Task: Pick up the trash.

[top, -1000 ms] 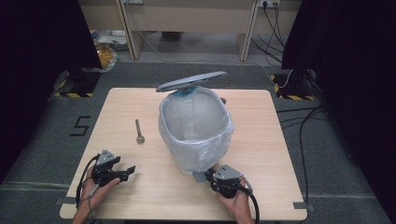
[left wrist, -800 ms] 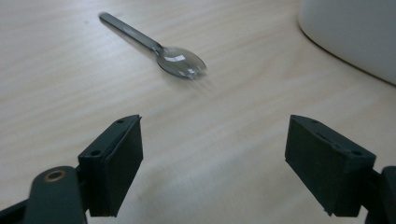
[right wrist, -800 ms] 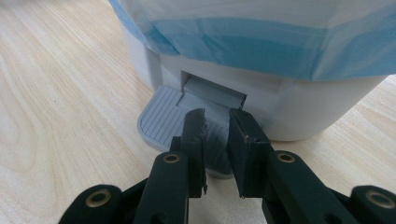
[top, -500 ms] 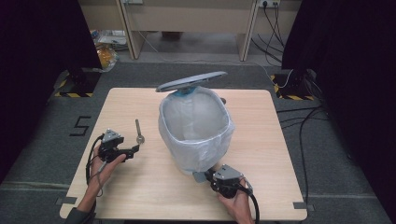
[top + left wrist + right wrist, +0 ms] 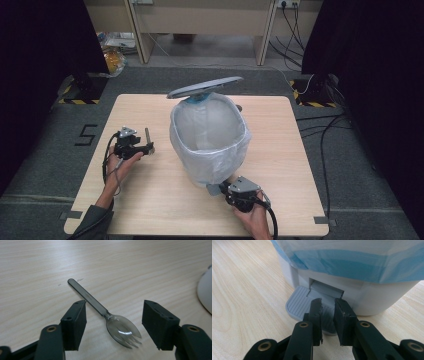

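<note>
Left claw (image 5: 113, 325) now astride spork (image 5: 105, 312), closing.

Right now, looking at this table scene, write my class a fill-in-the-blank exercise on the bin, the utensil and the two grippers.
1. The pedal bin stands with its lid ____.
2. The right gripper presses down on the bin's grey ____.
3. Between the open jaws of the left gripper lies a dark plastic ____, flat on the wooden table.
4. The bin is lined with a white plastic ____.

Missing words: open; pedal; spork; bag
</note>
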The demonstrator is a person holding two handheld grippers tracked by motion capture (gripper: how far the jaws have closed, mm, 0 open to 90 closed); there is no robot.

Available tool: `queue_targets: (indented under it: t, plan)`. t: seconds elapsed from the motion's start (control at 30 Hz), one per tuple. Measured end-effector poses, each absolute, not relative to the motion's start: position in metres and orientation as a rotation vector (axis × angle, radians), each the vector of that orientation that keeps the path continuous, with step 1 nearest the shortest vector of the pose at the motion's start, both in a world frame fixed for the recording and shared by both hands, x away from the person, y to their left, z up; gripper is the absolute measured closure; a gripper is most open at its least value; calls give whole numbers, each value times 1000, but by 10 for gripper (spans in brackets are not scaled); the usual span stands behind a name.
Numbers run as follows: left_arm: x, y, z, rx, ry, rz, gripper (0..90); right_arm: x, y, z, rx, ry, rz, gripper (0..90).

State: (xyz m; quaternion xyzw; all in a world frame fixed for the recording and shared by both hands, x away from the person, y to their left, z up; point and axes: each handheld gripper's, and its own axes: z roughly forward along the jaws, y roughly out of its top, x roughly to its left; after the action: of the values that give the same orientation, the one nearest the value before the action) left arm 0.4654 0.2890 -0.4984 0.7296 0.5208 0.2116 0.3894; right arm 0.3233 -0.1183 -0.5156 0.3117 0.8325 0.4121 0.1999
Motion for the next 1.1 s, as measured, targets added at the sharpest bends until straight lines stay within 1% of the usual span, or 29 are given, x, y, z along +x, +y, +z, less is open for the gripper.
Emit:
queue_targets:
  t: [0.17, 0.37, 0.5, 0.77, 0.97, 1.1]
  plan:
    - [480, 287, -508, 1865, 1361, 554, 484, 323, -118, -516, 870, 2328, 1152, 763]
    - [488, 284, -516, 1879, 1379, 566, 577, 323, -118, -516, 870, 2329, 1153, 763]
    - [489, 281, -520, 1904, 1363, 588, 643, 323, -118, -516, 870, 2329, 1153, 763]
    - [488, 279, -520, 1931, 1319, 579, 783, 323, -118, -516, 868, 2329, 1152, 763]
    - [486, 280, -518, 1953, 1296, 582, 795, 323, -118, -516, 867, 2329, 1152, 763]
    - [482, 282, -519, 1941, 1281, 547, 795, 324, -119, -516, 871, 2331, 1155, 763]
